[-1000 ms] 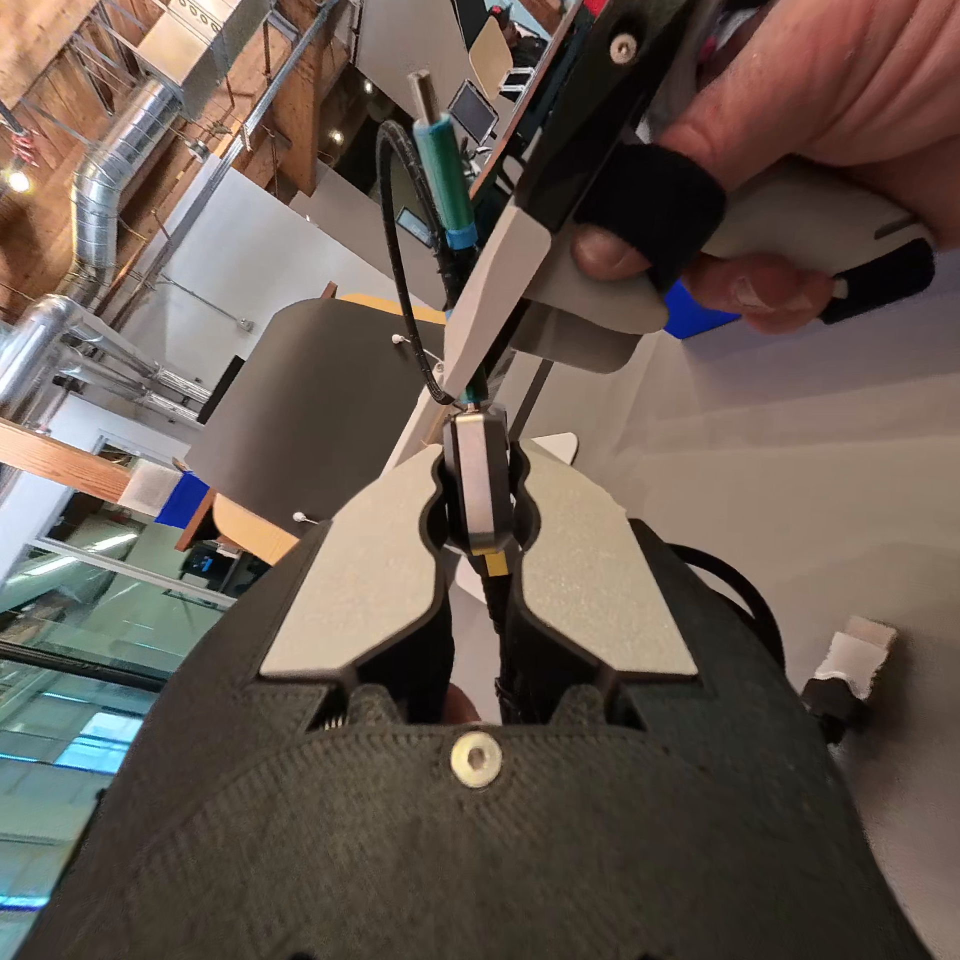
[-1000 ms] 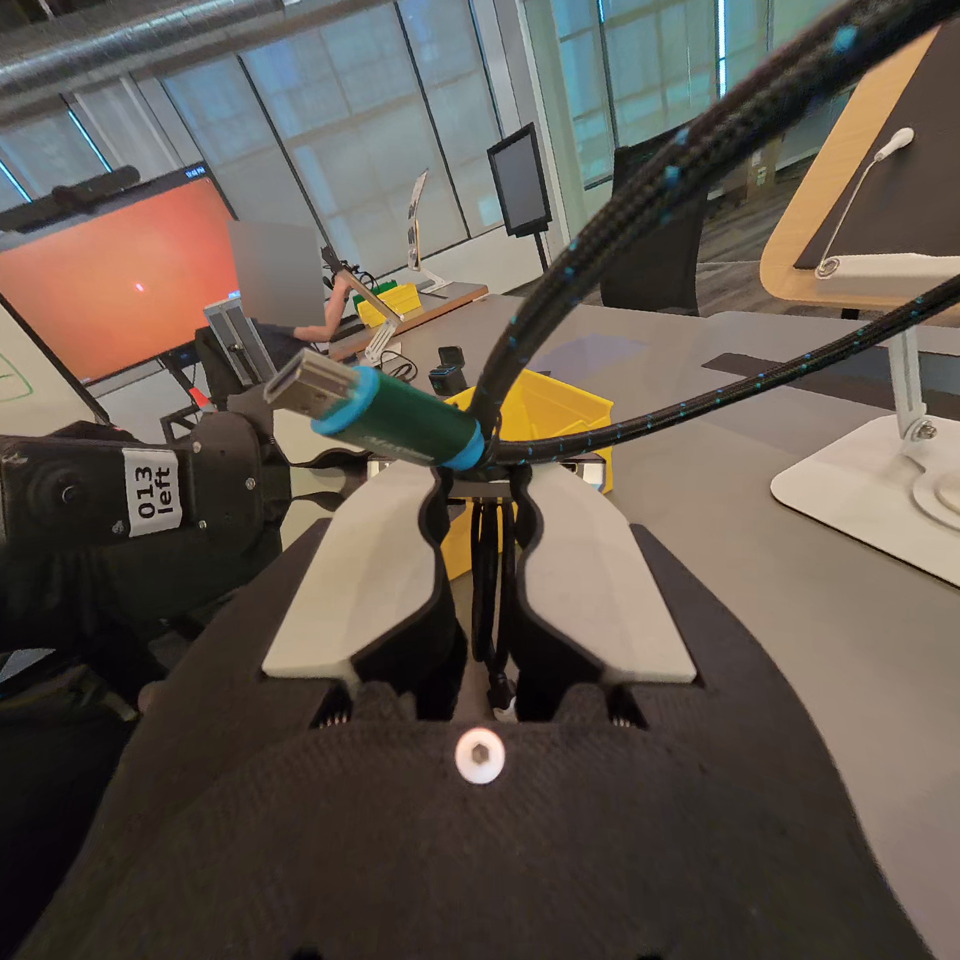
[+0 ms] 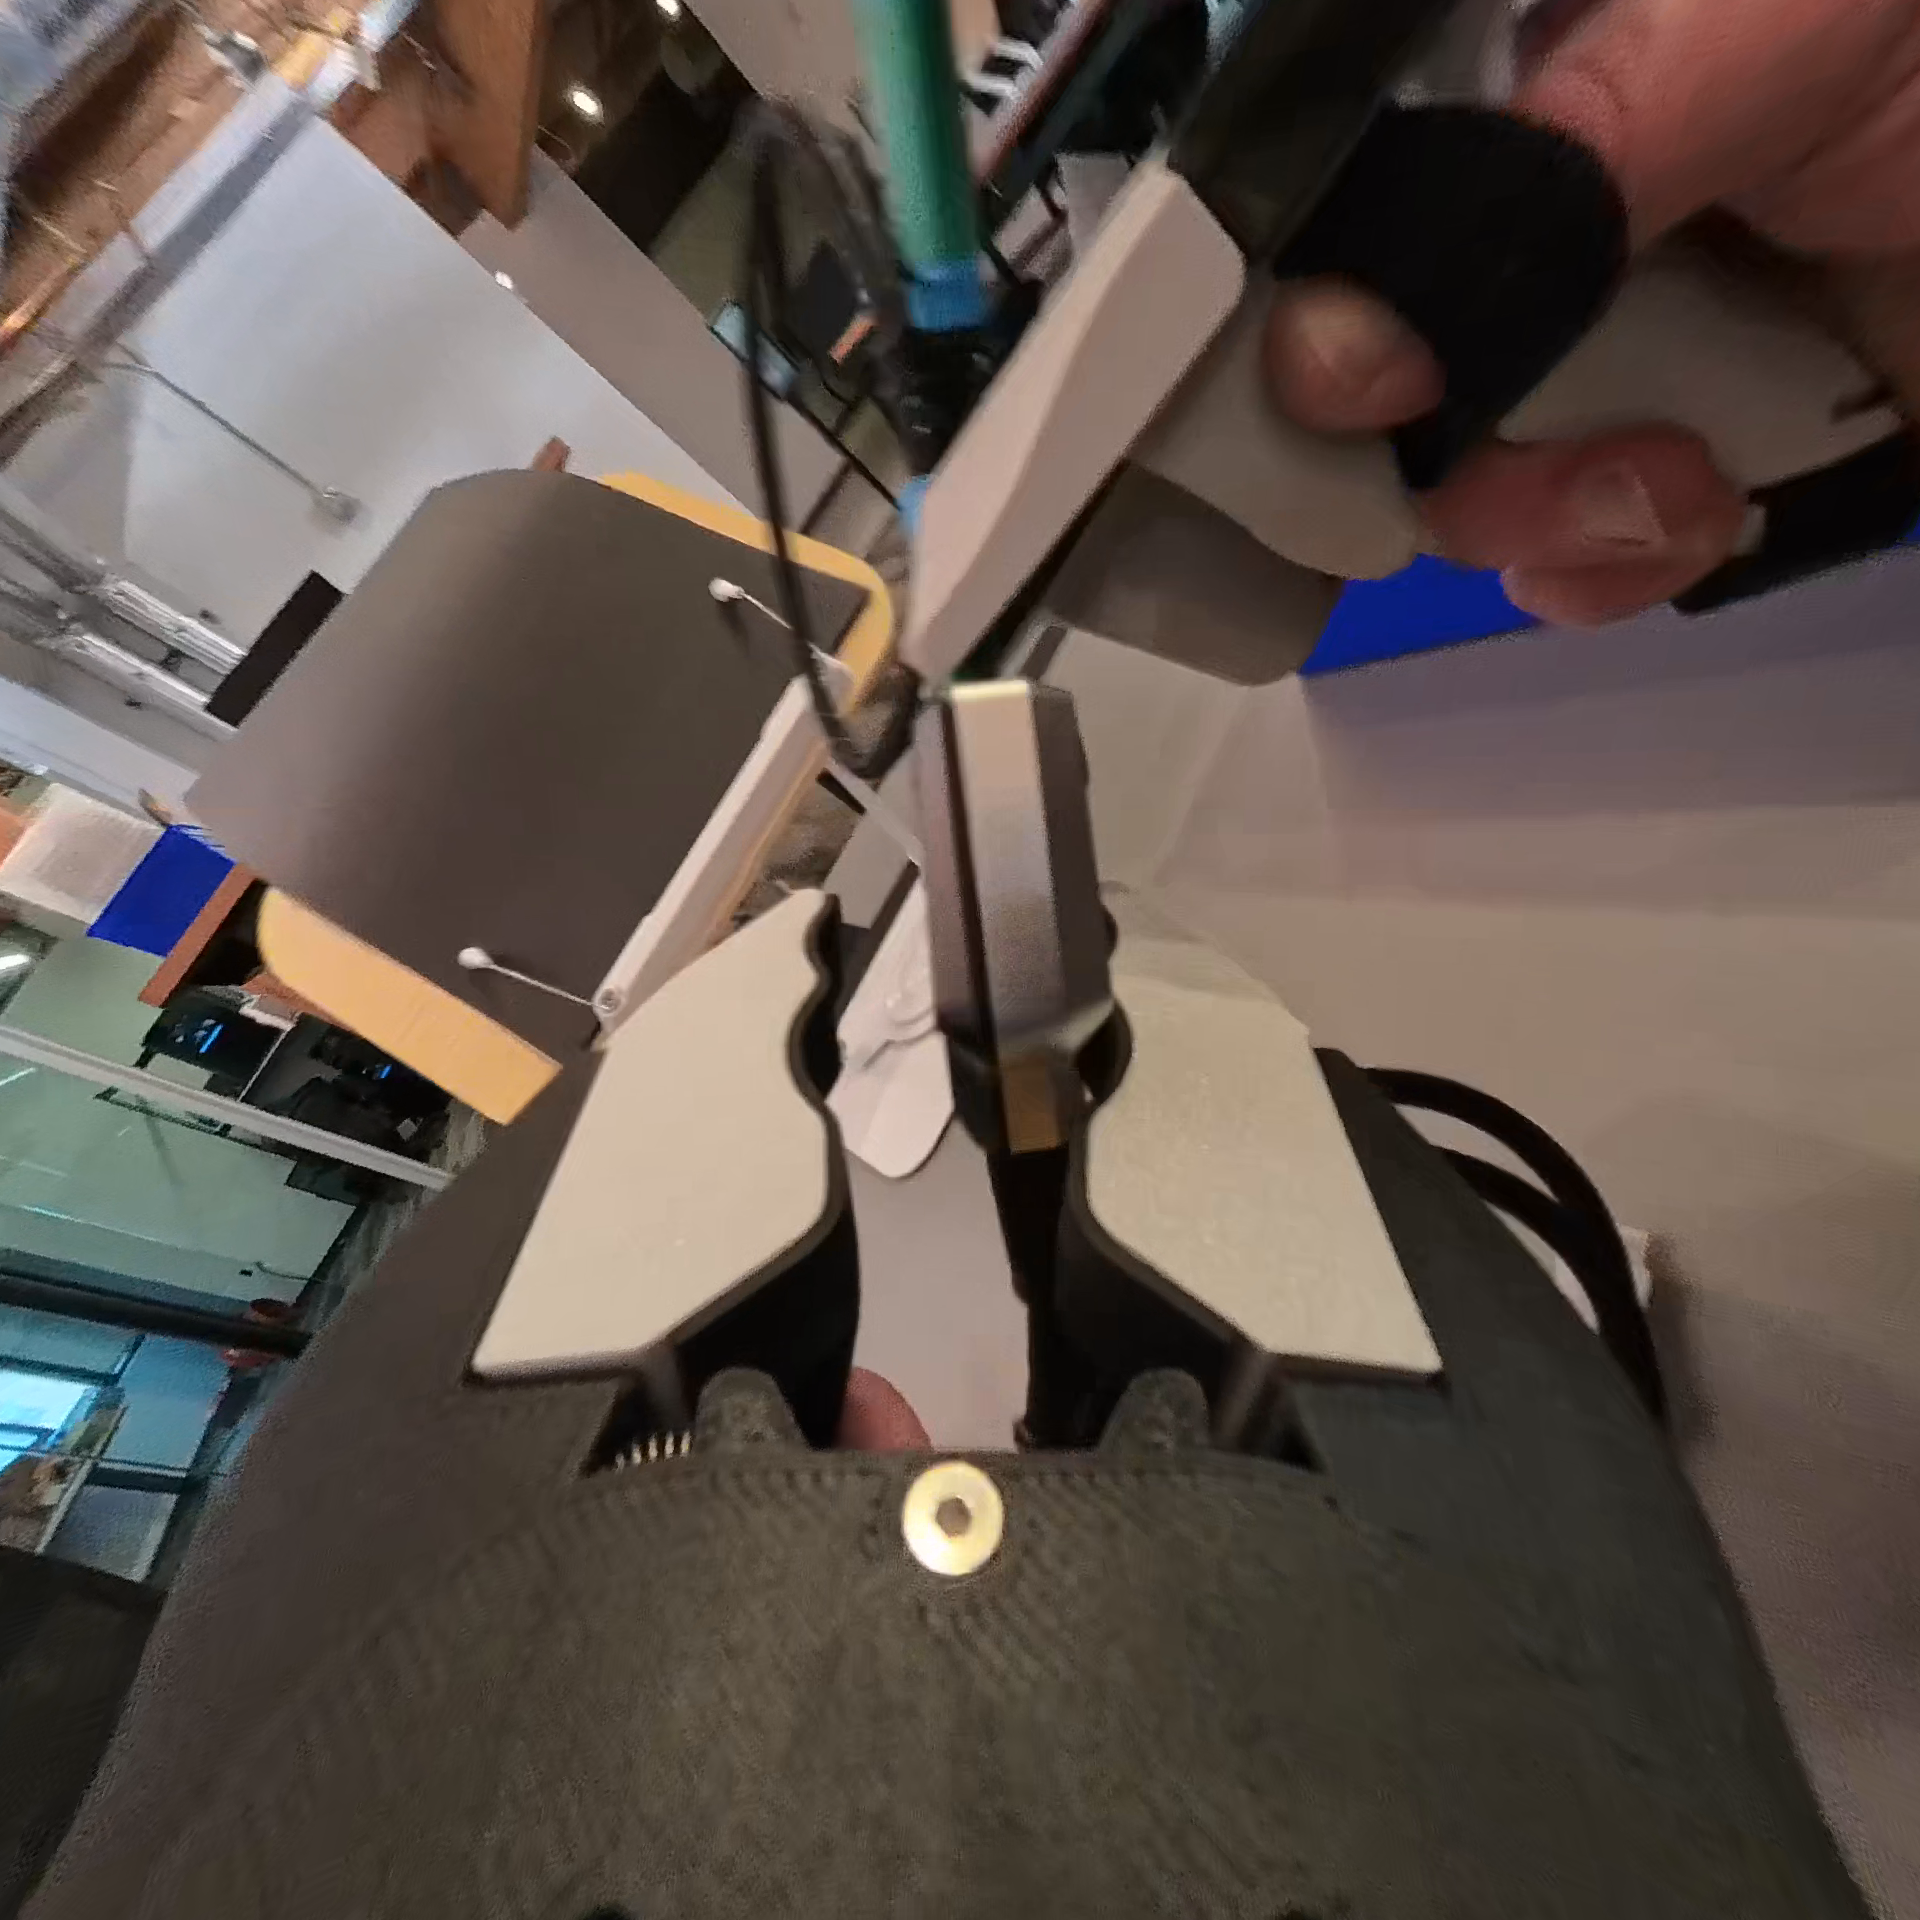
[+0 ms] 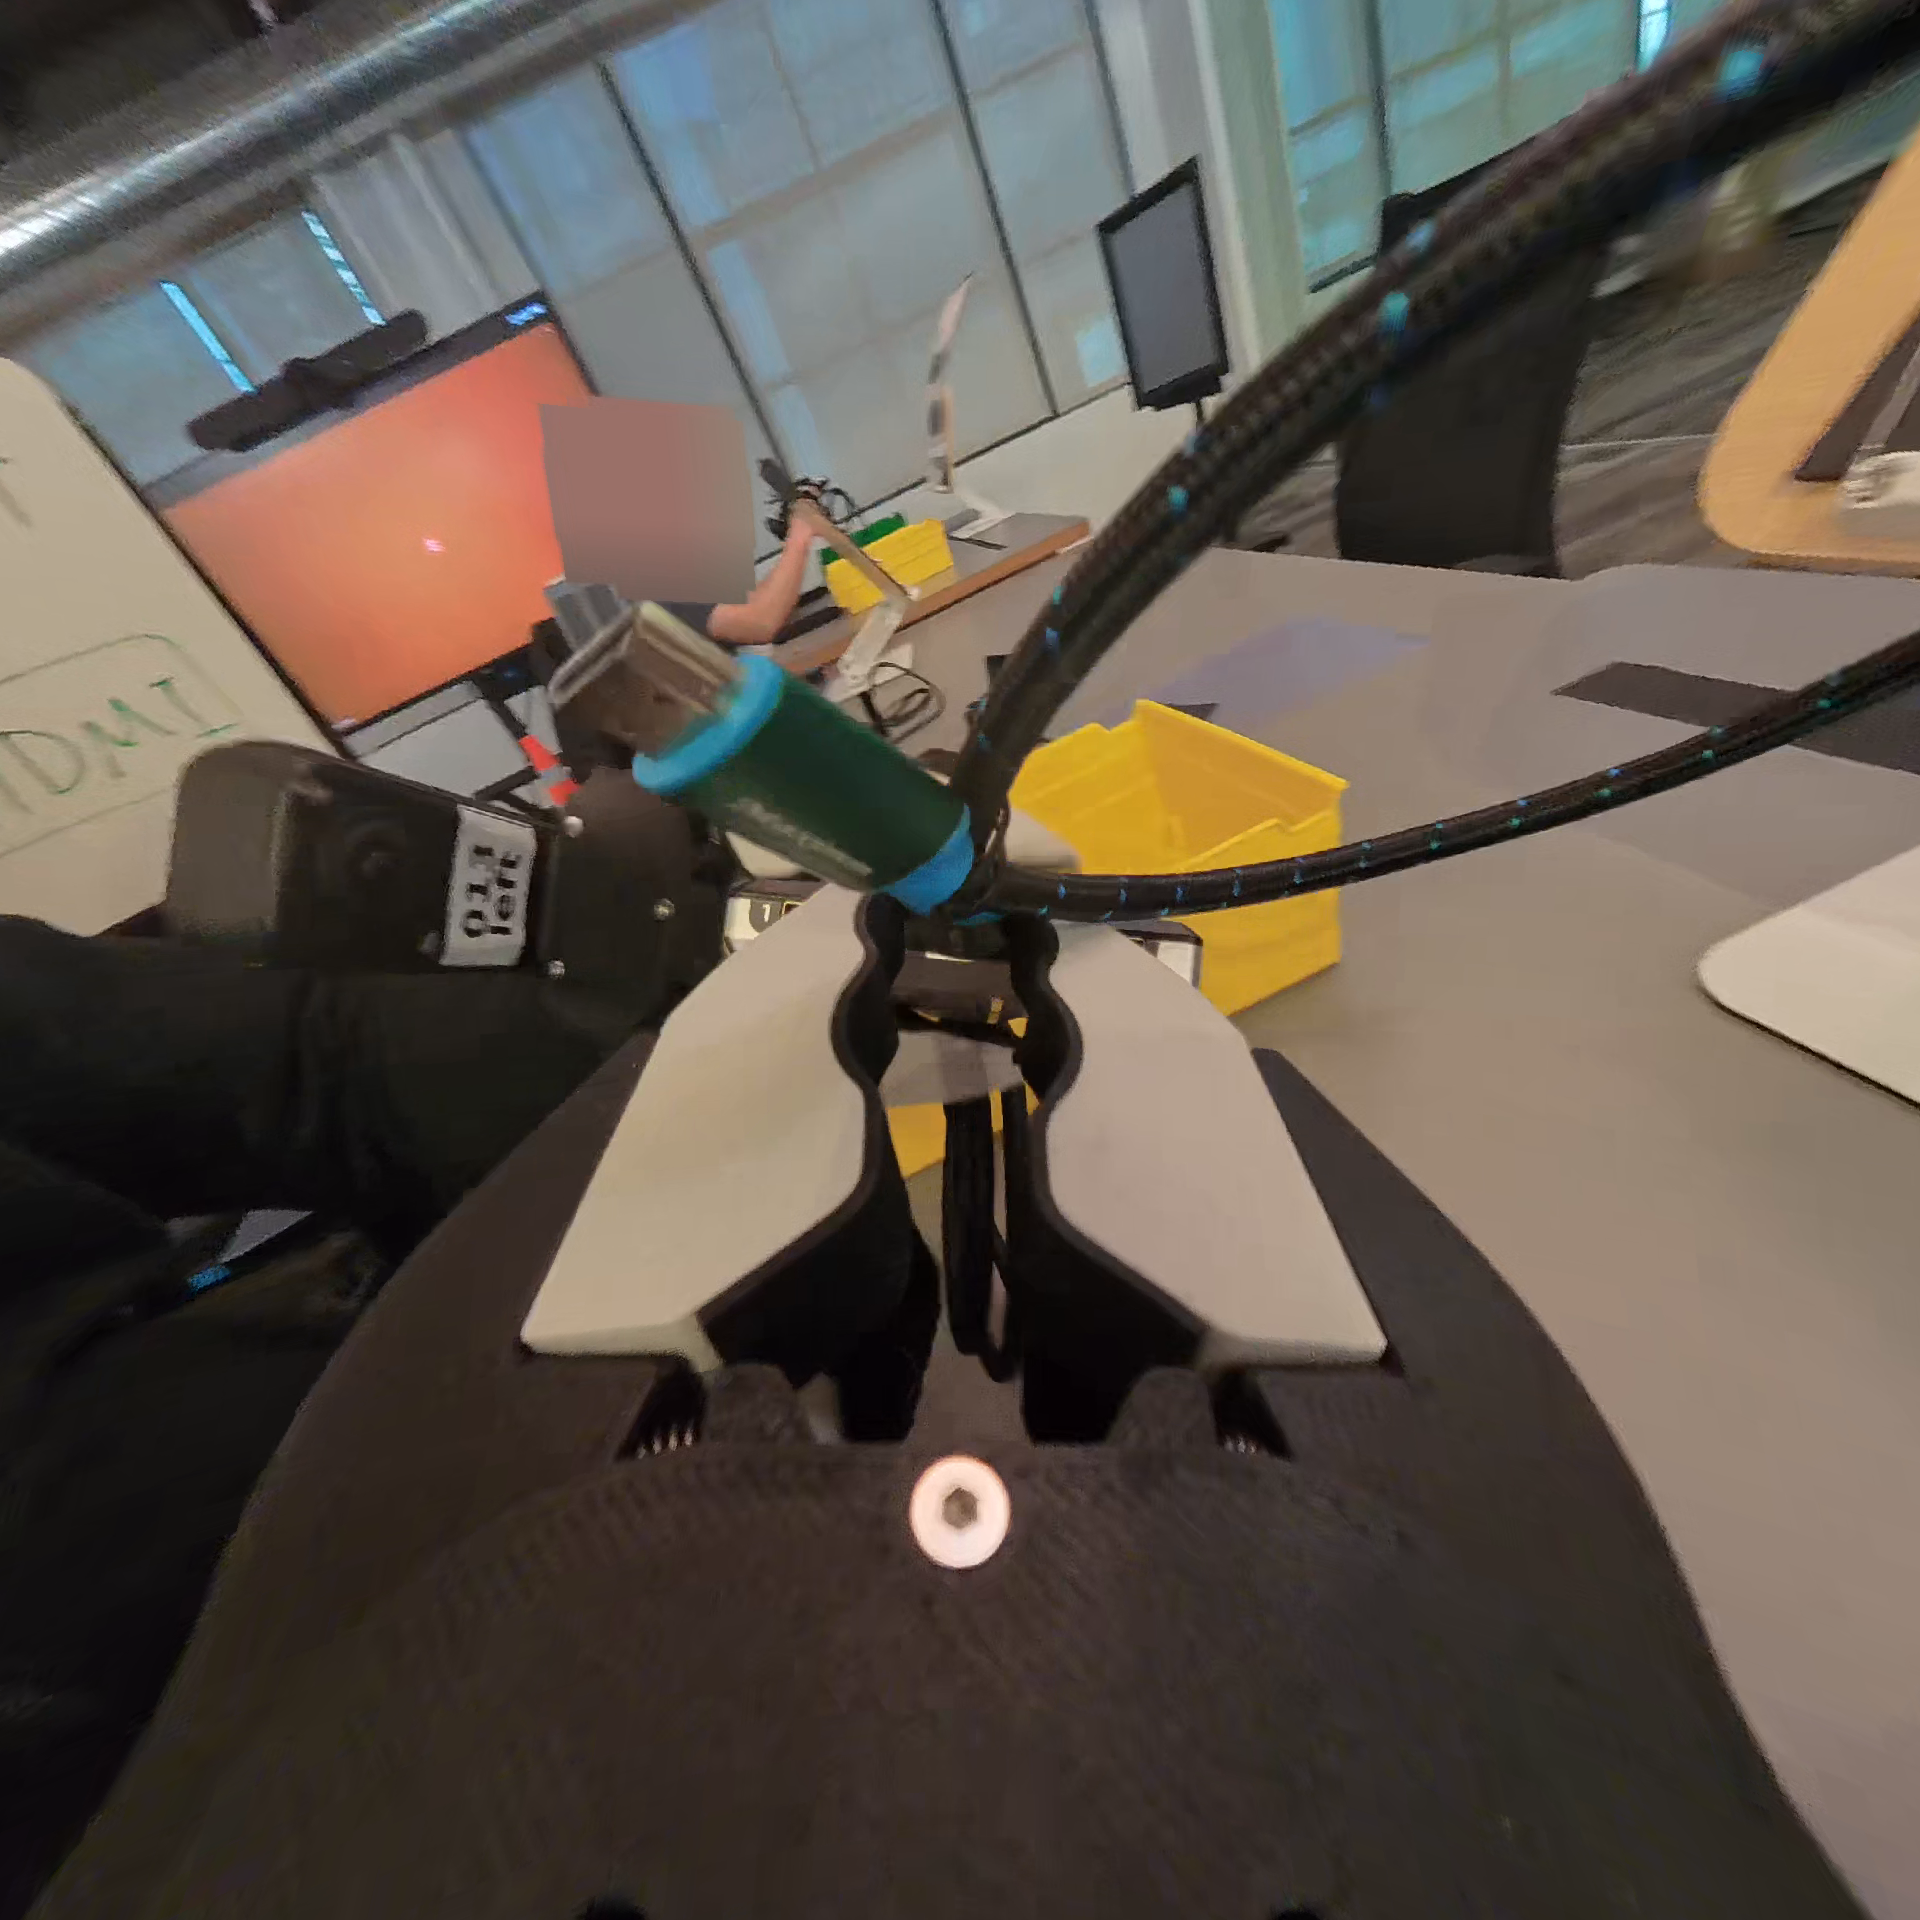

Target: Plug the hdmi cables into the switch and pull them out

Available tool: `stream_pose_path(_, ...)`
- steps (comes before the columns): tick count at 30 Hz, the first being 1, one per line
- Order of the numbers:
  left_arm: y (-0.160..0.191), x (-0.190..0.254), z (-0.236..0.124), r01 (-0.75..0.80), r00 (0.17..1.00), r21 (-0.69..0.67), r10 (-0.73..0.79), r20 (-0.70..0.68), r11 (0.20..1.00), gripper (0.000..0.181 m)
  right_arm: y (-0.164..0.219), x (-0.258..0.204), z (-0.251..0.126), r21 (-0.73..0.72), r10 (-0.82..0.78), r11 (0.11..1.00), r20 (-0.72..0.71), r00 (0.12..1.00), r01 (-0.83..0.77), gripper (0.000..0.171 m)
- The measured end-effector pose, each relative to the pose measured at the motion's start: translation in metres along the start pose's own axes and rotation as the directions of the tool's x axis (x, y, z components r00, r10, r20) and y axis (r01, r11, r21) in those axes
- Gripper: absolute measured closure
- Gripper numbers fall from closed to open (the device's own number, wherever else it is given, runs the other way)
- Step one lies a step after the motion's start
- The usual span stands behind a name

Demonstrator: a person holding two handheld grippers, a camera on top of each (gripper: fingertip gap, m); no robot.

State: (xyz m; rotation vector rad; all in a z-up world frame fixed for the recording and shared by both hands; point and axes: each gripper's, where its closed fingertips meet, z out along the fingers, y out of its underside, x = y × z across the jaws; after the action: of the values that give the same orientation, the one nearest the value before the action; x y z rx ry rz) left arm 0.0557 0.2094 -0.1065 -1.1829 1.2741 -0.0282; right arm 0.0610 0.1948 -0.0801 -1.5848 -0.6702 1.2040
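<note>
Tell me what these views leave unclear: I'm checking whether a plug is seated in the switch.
- Left wrist view: the port end of the switch meets the right gripper, whose fingers cover the joint; seating cannot be told.
- Left wrist view: the tip of the green plug is cut off by the top edge.
- Right wrist view: the switch sits mostly behind the right gripper and the cable.

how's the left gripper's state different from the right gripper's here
The left gripper is open, the switch resting against one finger only; the right gripper is shut on the braided cable just behind the green plug. Left tilts up toward the ceiling; right faces level across the table. Both have grey fingers.
</note>
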Motion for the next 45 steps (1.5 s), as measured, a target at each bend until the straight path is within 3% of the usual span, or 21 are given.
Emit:
stream_pose_path(2, 0.004, 0.008, 0.001, -0.053, 0.998, -0.037, 0.052, -0.027, 0.998, 0.152, 0.001, -0.004, 0.005, -0.001, 0.005, 1.000, 0.012, 1.000, -0.005, 0.152)
stream_pose_path(4, 0.009, 0.005, 0.000, -0.020, 1.000, -0.054, 0.019, -0.020, 0.998, 0.156, 0.005, -0.003, 0.007, -0.029, -0.012, 1.000, 0.009, 1.000, 0.013, 0.152)
stream_pose_path(6, 0.017, 0.000, 0.002, -0.091, 0.996, -0.102, 0.090, -0.012, 0.991, 0.157, 0.011, 0.002, 0.006, -0.074, -0.006, 0.997, -0.002, 1.000, 0.006, 0.152)
stream_pose_path(9, 0.031, -0.004, 0.002, -0.093, 0.995, -0.182, 0.088, -0.035, 0.979, 0.157, 0.025, 0.016, -0.008, -0.240, -0.133, 0.964, -0.078, 0.988, 0.111, 0.138)
stream_pose_path(12, 0.046, -0.012, 0.002, -0.124, 0.992, -0.246, 0.117, -0.040, 0.961, 0.157, 0.026, 0.026, -0.035, -0.394, -0.314, 0.887, -0.129, 0.941, 0.242, 0.144)
stream_pose_path(15, 0.049, -0.008, 0.002, -0.155, 0.987, -0.266, 0.139, -0.079, 0.951, 0.157, 0.007, 0.018, -0.045, -0.462, -0.621, 0.732, -0.150, 0.770, 0.501, 0.142)
stream_pose_path(18, 0.050, -0.003, 0.004, -0.223, 0.975, -0.294, 0.205, -0.092, 0.929, 0.157, 0.005, 0.010, -0.039, -0.616, -0.850, 0.461, -0.098, 0.518, 0.639, 0.133)
stream_pose_path(20, 0.051, 0.000, 0.004, -0.237, 0.971, -0.303, 0.215, -0.104, 0.923, 0.157, 0.007, 0.009, -0.034, -0.679, -0.921, 0.322, -0.064, 0.384, 0.660, 0.129)
stream_pose_path(24, 0.056, -0.004, 0.002, -0.260, 0.966, -0.357, 0.235, -0.112, 0.897, 0.157, 0.011, 0.001, -0.027, -0.688, -0.963, 0.205, -0.014, 0.270, 0.696, 0.133)
stream_pose_path(32, 0.051, 0.015, 0.007, -0.360, 0.932, -0.348, 0.319, -0.172, 0.866, 0.158, 0.044, 0.006, -0.006, -0.754, -0.975, 0.061, 0.094, 0.199, 0.654, 0.141)
stream_pose_path(38, 0.055, 0.026, 0.005, -0.409, 0.910, -0.345, 0.351, -0.220, 0.844, 0.157, 0.061, 0.023, -0.001, -0.734, -0.971, 0.079, 0.096, 0.218, 0.675, 0.157)
stream_pose_path(42, 0.049, 0.031, 0.001, -0.392, 0.909, -0.286, 0.321, -0.265, 0.874, 0.157, 0.067, 0.031, -0.011, -0.721, -0.962, 0.088, 0.117, 0.246, 0.688, 0.145)
stream_pose_path(45, 0.045, 0.041, -0.002, -0.398, 0.900, -0.261, 0.319, -0.296, 0.879, 0.158, 0.074, 0.032, -0.009, -0.701, -0.959, 0.083, 0.137, 0.248, 0.708, 0.155)
